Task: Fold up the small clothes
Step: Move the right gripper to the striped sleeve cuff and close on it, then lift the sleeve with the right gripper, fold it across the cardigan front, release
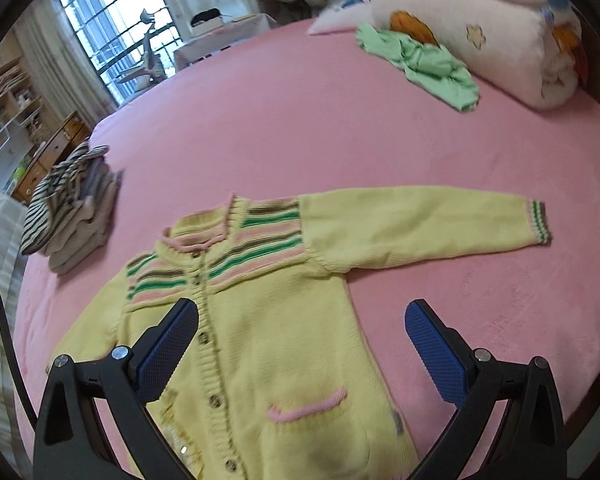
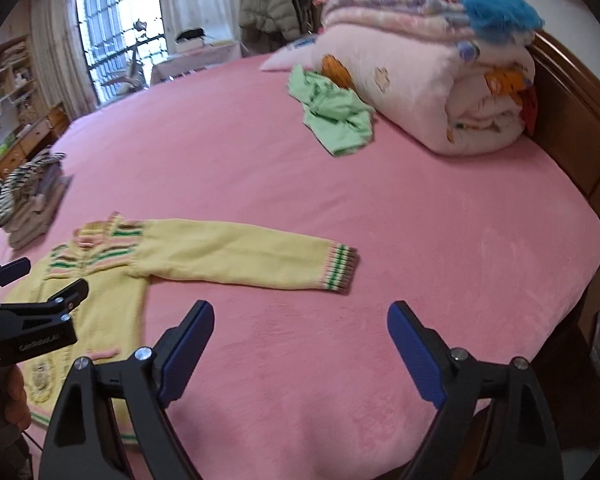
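Jaws apart on both grippers; only the left wrist view shows the cardigan's (image 1: 260,332) slightly blurred pink-trimmed pocket (image 1: 306,404).

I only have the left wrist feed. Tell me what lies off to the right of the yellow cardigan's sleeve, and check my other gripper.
Observer: Past the striped cuff there is only bare pink bedsheet out to the bed's edge, and a wooden headboard stands behind the rolled quilt.
Operator: Report the right gripper.
Observer: The right gripper is open over bare sheet, nothing between its pads, just right of the cardigan body.
Operator: Say how my left one looks from there.
Observer: The left gripper sits over the cardigan's chest, jaws apart, with a hand visible below it.
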Demonstrator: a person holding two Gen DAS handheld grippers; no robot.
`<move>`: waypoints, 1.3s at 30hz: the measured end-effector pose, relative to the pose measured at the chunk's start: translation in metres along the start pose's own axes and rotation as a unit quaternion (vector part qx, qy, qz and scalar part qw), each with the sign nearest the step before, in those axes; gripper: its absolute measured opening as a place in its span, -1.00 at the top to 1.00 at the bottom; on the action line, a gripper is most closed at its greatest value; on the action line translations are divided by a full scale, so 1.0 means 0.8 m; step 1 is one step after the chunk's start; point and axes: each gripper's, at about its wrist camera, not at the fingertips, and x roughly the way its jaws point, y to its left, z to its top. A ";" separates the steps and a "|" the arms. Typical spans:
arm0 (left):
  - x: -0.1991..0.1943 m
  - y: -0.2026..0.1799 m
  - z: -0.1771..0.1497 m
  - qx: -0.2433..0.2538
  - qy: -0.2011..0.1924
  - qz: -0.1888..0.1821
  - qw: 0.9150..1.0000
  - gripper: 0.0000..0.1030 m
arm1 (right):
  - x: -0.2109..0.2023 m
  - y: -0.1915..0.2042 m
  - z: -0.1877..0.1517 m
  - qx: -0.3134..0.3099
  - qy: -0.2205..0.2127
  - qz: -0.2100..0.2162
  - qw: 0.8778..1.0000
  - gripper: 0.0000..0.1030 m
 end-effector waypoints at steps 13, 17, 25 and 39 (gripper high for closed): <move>0.116 -0.066 0.022 0.035 0.040 0.001 0.999 -0.99 | 0.139 -0.054 0.007 0.070 0.088 0.005 0.994 -0.42; 0.133 -0.074 0.026 0.030 0.045 -0.002 0.999 -0.90 | 0.173 -0.055 0.009 0.088 0.110 0.024 0.990 -0.31; 0.145 -0.075 0.031 0.014 0.049 -0.008 0.999 -0.85 | 0.215 -0.058 0.011 0.130 0.130 0.043 0.982 0.04; 0.106 -0.023 0.045 -0.041 0.054 -0.016 0.998 0.24 | 0.122 0.003 0.057 0.025 0.041 0.074 0.996 0.69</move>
